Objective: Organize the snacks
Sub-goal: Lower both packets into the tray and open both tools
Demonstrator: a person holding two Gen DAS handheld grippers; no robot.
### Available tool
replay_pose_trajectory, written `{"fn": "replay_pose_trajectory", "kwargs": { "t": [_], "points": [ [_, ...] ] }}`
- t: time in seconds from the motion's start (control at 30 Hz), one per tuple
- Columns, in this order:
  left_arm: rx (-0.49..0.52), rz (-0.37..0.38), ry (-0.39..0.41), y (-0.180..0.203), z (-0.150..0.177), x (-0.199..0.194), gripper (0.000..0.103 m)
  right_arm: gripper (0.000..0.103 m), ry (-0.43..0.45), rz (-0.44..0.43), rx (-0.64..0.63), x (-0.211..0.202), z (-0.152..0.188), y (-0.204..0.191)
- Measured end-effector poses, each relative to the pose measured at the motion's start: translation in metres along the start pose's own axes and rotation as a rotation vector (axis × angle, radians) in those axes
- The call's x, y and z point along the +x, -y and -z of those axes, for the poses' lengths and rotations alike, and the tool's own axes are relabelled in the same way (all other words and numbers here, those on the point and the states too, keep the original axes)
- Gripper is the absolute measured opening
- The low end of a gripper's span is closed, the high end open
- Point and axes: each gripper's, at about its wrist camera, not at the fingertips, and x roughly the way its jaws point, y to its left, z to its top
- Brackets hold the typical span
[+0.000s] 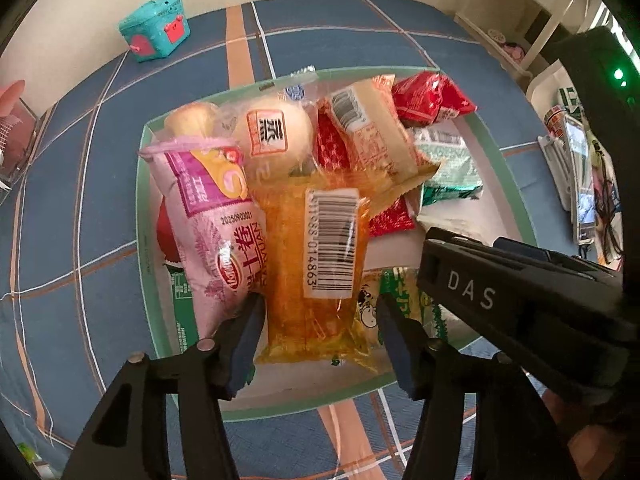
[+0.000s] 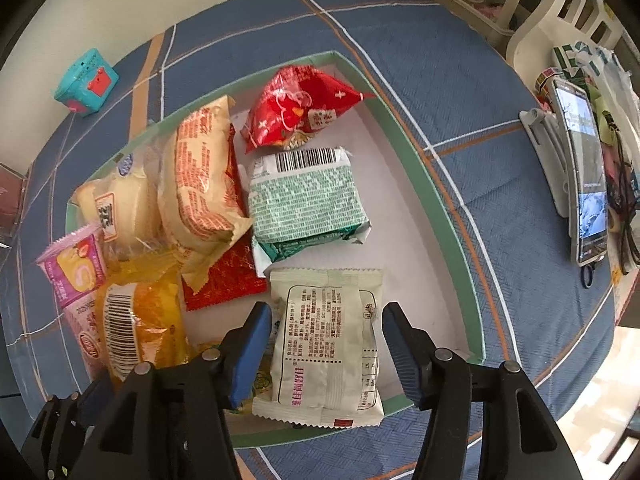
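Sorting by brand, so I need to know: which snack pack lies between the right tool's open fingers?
The pale cream pack, printed back up, at the tray's near edge. The green pack and red bag lie farther away.

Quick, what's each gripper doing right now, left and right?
Left gripper: open, fingers either side of the orange packet, not pressing it.
Right gripper: open, straddling the pale packet, not gripping.

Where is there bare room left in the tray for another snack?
Bare tray floor runs along the right wall, beside the green packet and pale packet. The left half is crowded: pink pack, orange bag and buns overlap.
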Motion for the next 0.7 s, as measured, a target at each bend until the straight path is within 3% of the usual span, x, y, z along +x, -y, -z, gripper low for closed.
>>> {"fn": "replay_pose_trajectory", "kwargs": {
  "t": [0.3, 0.7],
  "points": [
    [-0.041, 0.029, 0.071, -0.012, -0.009, -0.033, 0.061, 0.062, 0.086, -0.021, 0.010, -0.035, -0.006, -0.002],
    [-0.202, 0.040, 0.136, -0.063, -0.016, -0.058, 0.061, 0.062, 0.144, -0.020, -0.018, -0.061, 0.001, -0.009]
  ]
}}
